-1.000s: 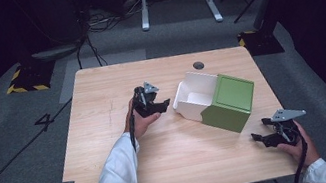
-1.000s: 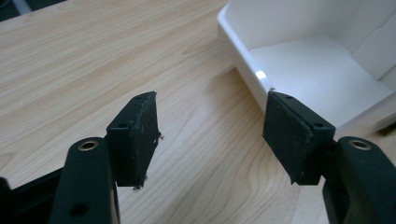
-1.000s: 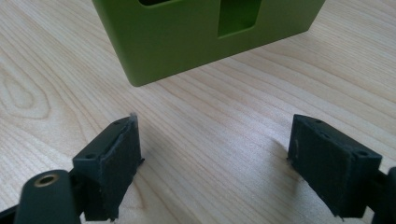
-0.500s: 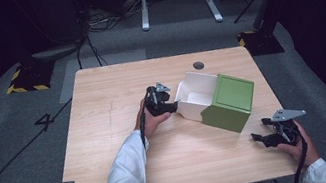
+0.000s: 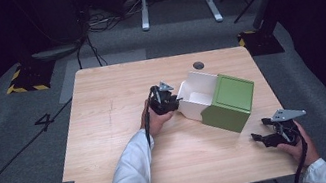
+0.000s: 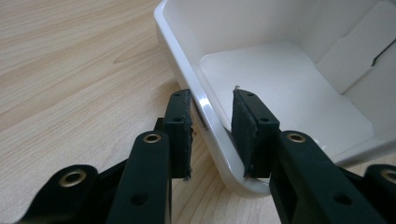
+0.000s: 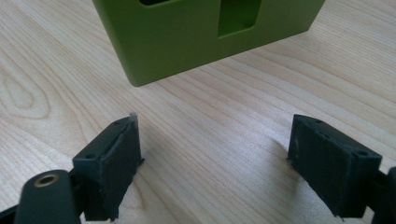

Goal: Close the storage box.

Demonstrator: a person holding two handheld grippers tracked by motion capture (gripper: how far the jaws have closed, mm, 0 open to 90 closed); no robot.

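- Straddling the white tray's (image 6: 261, 70) rim, the left hand-held gripper (image 6: 212, 128) stands spread, not pinching.
- Right hand-held gripper (image 7: 215, 154) spread wide over bare counter (image 7: 224, 107), facing the green box (image 7: 187, 32), top cropped.

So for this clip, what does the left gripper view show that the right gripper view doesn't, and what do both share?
Left gripper view: the white tray, its rim wall between the left gripper jaws, one inside and one outside, a gap remaining. Right gripper view: the green box ahead of the right gripper, jaws wide apart over bare wood. Both share the wooden table.
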